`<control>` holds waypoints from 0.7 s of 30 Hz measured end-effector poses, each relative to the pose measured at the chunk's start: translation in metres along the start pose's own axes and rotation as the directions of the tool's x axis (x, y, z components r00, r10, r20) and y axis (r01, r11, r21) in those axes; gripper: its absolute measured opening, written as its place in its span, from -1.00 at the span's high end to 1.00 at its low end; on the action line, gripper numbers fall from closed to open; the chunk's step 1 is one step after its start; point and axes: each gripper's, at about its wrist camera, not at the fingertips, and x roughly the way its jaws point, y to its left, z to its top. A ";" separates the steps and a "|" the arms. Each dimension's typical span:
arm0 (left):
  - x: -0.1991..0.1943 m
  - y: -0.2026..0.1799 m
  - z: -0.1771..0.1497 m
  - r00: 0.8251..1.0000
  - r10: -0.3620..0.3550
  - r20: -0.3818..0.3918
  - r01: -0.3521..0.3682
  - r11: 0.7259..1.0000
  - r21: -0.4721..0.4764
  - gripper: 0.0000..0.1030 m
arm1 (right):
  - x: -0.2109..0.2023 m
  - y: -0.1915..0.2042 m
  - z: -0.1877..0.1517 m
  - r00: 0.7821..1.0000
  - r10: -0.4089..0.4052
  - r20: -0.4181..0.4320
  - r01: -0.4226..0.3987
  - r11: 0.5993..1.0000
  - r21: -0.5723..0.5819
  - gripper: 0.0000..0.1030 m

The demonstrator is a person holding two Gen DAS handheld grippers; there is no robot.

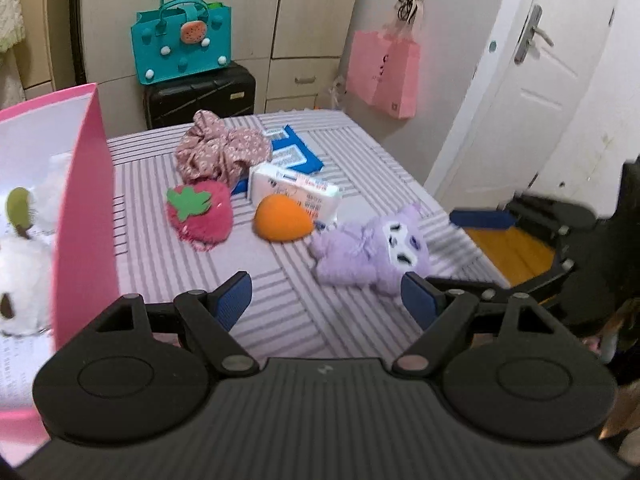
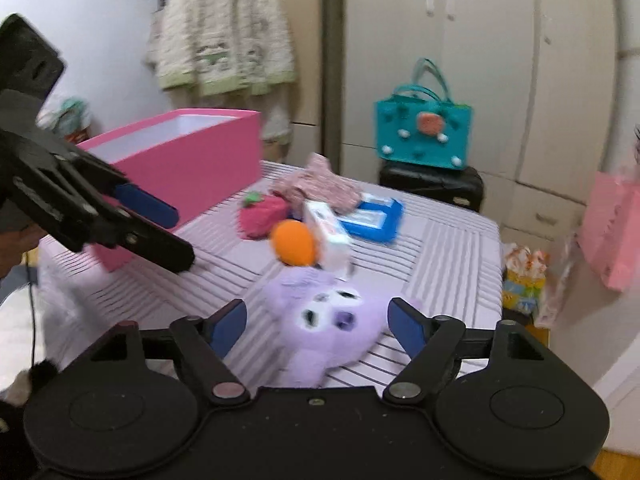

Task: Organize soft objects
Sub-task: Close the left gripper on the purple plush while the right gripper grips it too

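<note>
On the striped table (image 1: pixel 304 312) lie a purple plush toy (image 1: pixel 368 252), an orange soft ball (image 1: pixel 282 220), a red strawberry plush (image 1: pixel 200 214) and a crumpled floral cloth (image 1: pixel 220 150). A pink box (image 1: pixel 86 208) at the left holds white plush toys (image 1: pixel 24 272). My left gripper (image 1: pixel 326 300) is open and empty above the table, near the purple plush. My right gripper (image 2: pixel 318 326) is open with the purple plush (image 2: pixel 324 324) lying between its fingers, not clamped. The left gripper also shows in the right wrist view (image 2: pixel 160 232), beside the pink box (image 2: pixel 180 164).
A white tissue pack (image 1: pixel 296 192) and a blue packet (image 1: pixel 294 152) lie behind the orange ball. A teal bag (image 1: pixel 182 44) stands on a black suitcase (image 1: pixel 200 94) behind the table. A pink paper bag (image 1: pixel 384 72) hangs on the wall. A white door (image 1: pixel 532 92) is at right.
</note>
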 end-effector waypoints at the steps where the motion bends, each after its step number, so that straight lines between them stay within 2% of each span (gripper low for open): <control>1: 0.005 0.001 0.001 1.000 -0.008 0.006 0.008 1.000 -0.010 -0.58 | 0.004 -0.005 -0.002 1.000 -0.001 -0.009 0.001 1.000 0.012 -0.59; 6: 0.036 -0.003 0.004 0.998 -0.056 -0.009 0.056 0.998 -0.040 -0.55 | 0.021 -0.002 -0.010 0.999 -0.037 -0.022 0.037 0.999 -0.020 -0.60; 10: 0.054 -0.007 0.003 0.997 -0.077 -0.013 0.077 0.997 -0.032 -0.53 | 0.031 -0.002 -0.014 0.994 -0.103 -0.022 0.104 0.993 0.052 -0.66; 15: 0.069 -0.002 0.004 0.994 -0.107 -0.021 0.104 0.990 -0.095 -0.41 | 0.040 -0.010 -0.020 0.998 -0.065 -0.016 0.067 0.983 0.172 -0.65; 18: 0.076 0.002 0.003 0.991 -0.131 -0.022 0.126 0.983 -0.134 -0.24 | 0.047 -0.006 -0.020 0.999 -0.043 -0.029 0.047 0.988 0.147 -0.60; 21: 0.081 0.004 0.002 0.991 -0.134 -0.019 0.129 0.980 -0.150 -0.21 | 0.049 -0.002 -0.023 0.998 -0.054 -0.029 0.058 0.990 0.132 -0.56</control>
